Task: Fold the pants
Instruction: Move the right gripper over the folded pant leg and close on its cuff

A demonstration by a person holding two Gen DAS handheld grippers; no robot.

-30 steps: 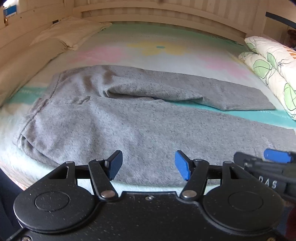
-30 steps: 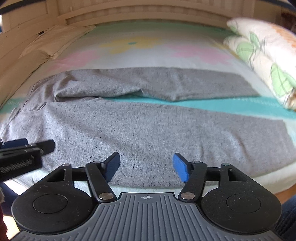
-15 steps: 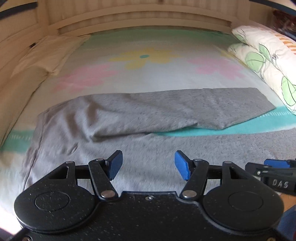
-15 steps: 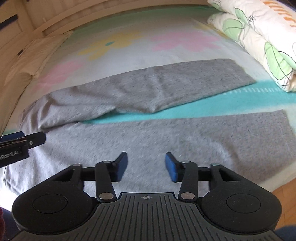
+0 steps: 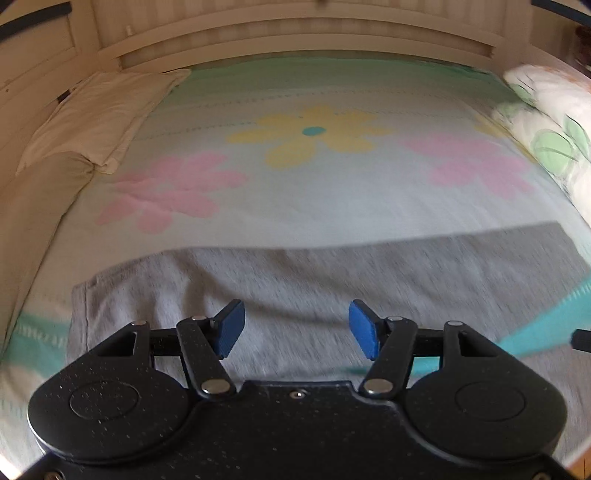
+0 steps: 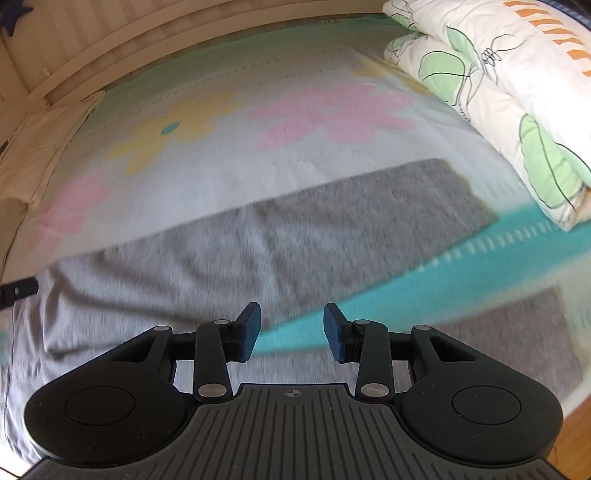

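Note:
Grey pants (image 5: 332, 273) lie spread flat across the flowered bed sheet, waist to the left, legs running right. In the right wrist view the far leg (image 6: 332, 229) ends near the pillows and the near leg (image 6: 517, 332) lies at lower right, with a teal stripe of sheet between them. My left gripper (image 5: 296, 328) is open and empty above the upper part of the pants. My right gripper (image 6: 291, 328) is open and empty above the gap between the legs, its jaws narrower than the left's. Both views are blurred by motion.
A beige pillow (image 5: 96, 114) lies at the far left by the wooden headboard (image 5: 295, 33). White pillows with green leaf print (image 6: 498, 96) are stacked at the right. The bed's near edge and wood floor (image 6: 576, 424) show at lower right.
Both grippers have moved forward over the pants toward the far leg, so the near leg has dropped out of the left view. The right gripper's jaws have narrowed a little.

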